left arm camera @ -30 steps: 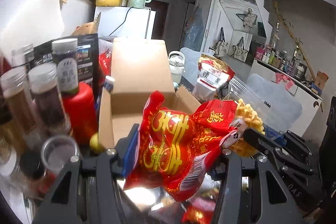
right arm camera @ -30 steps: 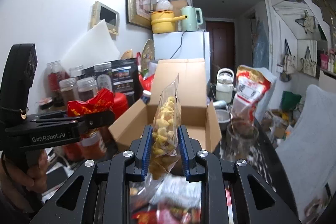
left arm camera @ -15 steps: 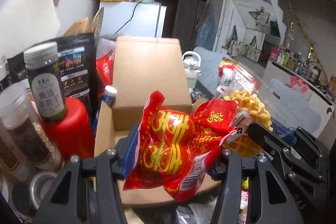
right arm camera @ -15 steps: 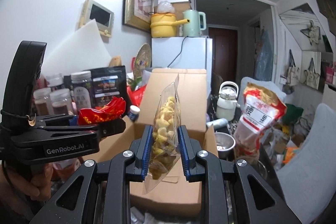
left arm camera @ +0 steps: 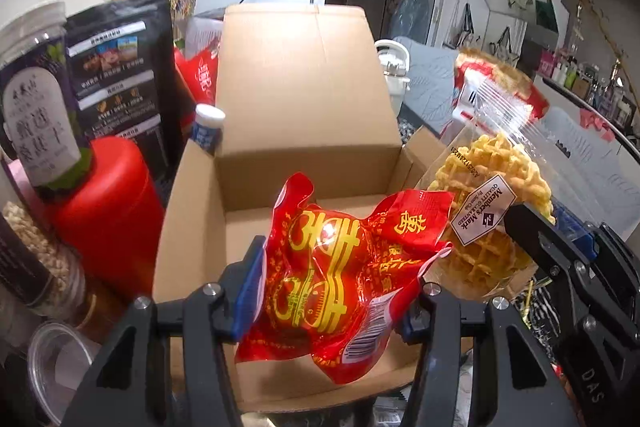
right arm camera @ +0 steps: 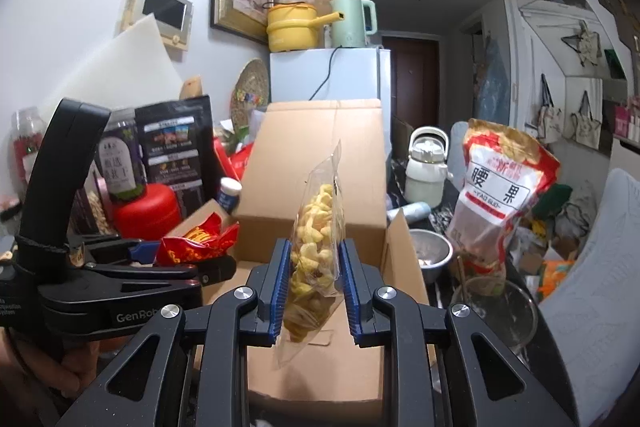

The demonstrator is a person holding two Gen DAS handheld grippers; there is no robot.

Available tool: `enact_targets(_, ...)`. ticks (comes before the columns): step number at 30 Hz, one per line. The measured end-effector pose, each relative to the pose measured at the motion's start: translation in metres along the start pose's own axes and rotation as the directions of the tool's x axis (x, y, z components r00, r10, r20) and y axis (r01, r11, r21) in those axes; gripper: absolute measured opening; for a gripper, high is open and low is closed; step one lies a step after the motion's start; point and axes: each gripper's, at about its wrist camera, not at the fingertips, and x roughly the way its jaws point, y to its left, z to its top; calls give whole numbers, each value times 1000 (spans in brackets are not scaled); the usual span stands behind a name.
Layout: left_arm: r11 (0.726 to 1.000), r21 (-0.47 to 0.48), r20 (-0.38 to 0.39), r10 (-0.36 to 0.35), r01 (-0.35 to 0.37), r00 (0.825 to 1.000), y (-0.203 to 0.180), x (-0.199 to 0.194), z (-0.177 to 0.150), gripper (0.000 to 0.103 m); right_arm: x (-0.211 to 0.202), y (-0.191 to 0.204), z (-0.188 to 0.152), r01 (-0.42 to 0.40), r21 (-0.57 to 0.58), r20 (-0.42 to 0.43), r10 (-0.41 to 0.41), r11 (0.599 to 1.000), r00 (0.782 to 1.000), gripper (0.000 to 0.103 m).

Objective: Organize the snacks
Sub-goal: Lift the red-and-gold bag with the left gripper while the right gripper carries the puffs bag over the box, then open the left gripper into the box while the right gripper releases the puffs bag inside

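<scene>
An open cardboard box (left arm camera: 304, 131) stands ahead with its far flap up; it also shows in the right wrist view (right arm camera: 320, 155). My left gripper (left arm camera: 332, 287) is shut on a red snack packet (left arm camera: 340, 283) with gold characters, held over the box's front edge. The packet also shows in the right wrist view (right arm camera: 196, 241). My right gripper (right arm camera: 314, 291) is shut on a clear bag of yellow waffle snacks (right arm camera: 316, 239), held upright over the box's right side. The bag shows in the left wrist view (left arm camera: 496, 211) beside the red packet.
Left of the box stand a red canister (left arm camera: 104, 211), a labelled jar (left arm camera: 38, 115) and a black pouch (left arm camera: 120, 79). Right of it are a cashew bag (right arm camera: 500, 183), a white kettle (right arm camera: 426, 167), a steel bowl (right arm camera: 432, 255) and a glass bowl (right arm camera: 496, 311).
Both grippers have moved forward and up with their packets, so the box is closer and both packets now hang over its opening.
</scene>
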Motion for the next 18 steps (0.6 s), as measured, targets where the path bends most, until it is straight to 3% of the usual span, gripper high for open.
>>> enact_targets(9,1000,11,-89,12,-11,996,-5,18,-7,53,20,-2,-18,11,-2,-63,-11,1000,998,25)
enact_targets(18,999,-30,-230,37,-45,972,2,43,-17,53,39,-14,-26,36,48,-213,-25,998,977,25)
